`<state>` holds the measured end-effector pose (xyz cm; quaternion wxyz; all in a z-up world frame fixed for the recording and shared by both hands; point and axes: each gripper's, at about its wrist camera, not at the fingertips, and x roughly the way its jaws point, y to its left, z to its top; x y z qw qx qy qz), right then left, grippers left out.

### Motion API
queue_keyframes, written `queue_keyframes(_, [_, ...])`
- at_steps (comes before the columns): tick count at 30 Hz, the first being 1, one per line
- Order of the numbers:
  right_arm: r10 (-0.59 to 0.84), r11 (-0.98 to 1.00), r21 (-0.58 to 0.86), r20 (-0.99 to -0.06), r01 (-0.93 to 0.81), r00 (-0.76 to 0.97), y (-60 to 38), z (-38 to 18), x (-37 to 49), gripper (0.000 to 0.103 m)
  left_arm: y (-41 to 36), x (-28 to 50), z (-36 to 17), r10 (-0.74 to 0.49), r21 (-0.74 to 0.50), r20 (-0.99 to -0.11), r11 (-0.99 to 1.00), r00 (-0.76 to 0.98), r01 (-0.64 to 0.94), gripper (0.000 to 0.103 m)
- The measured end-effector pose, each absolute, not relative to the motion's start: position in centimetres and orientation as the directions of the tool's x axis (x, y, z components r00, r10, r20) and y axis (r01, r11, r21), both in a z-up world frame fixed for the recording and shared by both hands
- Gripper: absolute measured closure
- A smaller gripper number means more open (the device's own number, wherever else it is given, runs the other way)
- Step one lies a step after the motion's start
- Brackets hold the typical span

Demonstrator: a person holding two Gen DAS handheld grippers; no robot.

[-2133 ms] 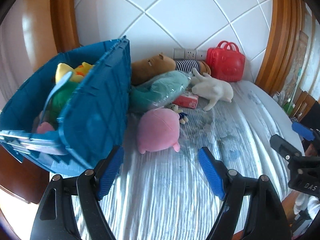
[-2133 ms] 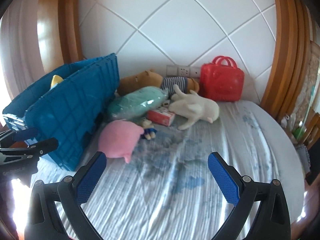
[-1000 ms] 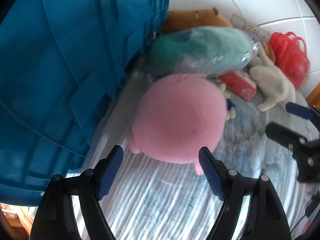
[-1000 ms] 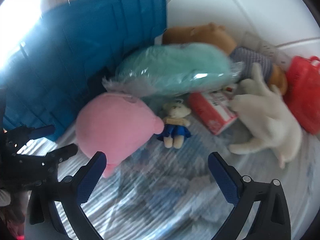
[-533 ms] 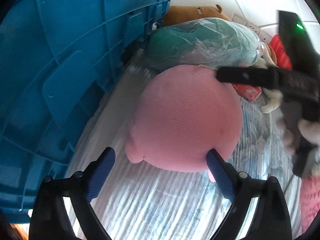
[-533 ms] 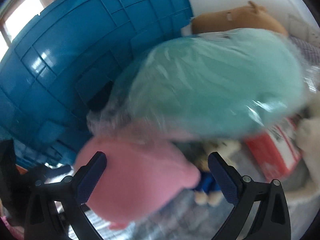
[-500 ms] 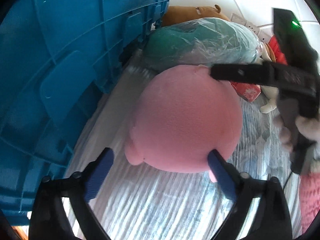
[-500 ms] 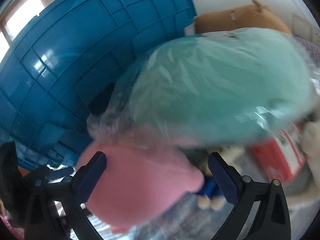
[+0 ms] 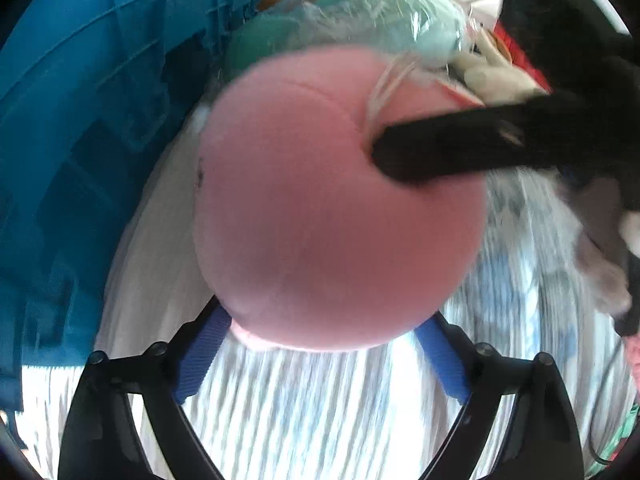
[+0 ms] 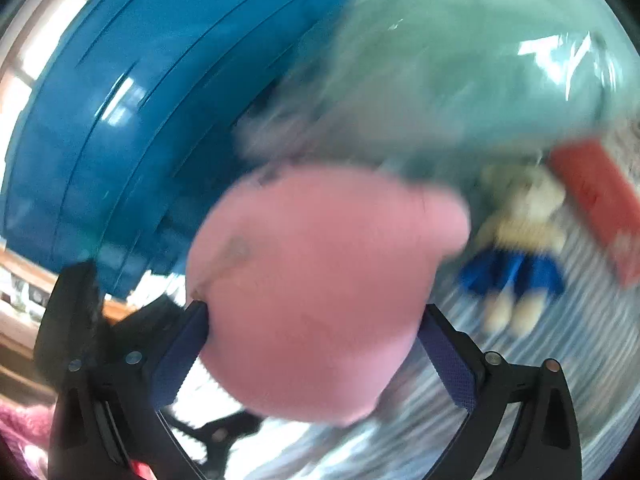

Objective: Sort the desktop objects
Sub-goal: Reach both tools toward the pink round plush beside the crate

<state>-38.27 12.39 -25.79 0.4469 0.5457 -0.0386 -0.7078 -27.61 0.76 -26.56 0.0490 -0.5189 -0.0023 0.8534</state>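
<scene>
Both grippers sit at the pink plush (image 9: 336, 208), which lies on the striped cloth (image 9: 320, 412) right beside the blue crate (image 9: 92, 128). Left gripper (image 9: 320, 356): jaws have just been closing in from their widest, blue pads (image 9: 202, 360) straddle the near end of the plush, one on each side; the plush fills the gap and hides the pad tips, so contact is unclear, no squeeze or dent seen, reads as open around it. Right gripper (image 10: 314, 356): jaws wide, pads (image 10: 178, 356) on either side of the plush (image 10: 320, 288), close to or touching its flanks, cannot tell which because of blur; no squeeze seen. In the left wrist view one black finger (image 9: 460, 148) of the right gripper lies across the top of the plush, its tip touching the fabric. Behind the plush, touching it, a teal plush in clear plastic wrap (image 9: 344, 20) lies against the crate wall. Right of the pink plush: a small bear in blue (image 10: 520, 248) lying on the cloth, near but apart, and a red box (image 10: 600, 200) just beyond the bear. A white plush (image 9: 496, 76) shows at the upper right in the left wrist view, partly hidden. Right wrist view heavily motion-blurred.
</scene>
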Motion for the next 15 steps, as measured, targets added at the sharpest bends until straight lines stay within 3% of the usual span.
queue_keyframes(4, [-0.653, -0.617, 0.501, -0.756, 0.607, -0.04, 11.7, -25.6, -35.5, 0.011, -0.7, -26.3, -26.2, -0.001, 0.006, -0.893, -1.0, -0.451, -0.009, 0.029])
queue_keyframes(8, [-0.632, -0.655, 0.47, -0.77, 0.592, -0.088, 11.1, -25.7, -34.8, 0.021, -2.2, -25.6, -26.0, -0.069, 0.045, -0.885, -0.997, -0.46, 0.063, 0.032])
queue_keyframes(15, [-0.6, -0.702, 0.441, -0.79, 0.56, -0.13, 12.0, -25.8, -34.3, 0.021, -4.2, -24.5, -24.8, -0.092, 0.036, -0.855, -0.992, -0.511, 0.119, 0.032])
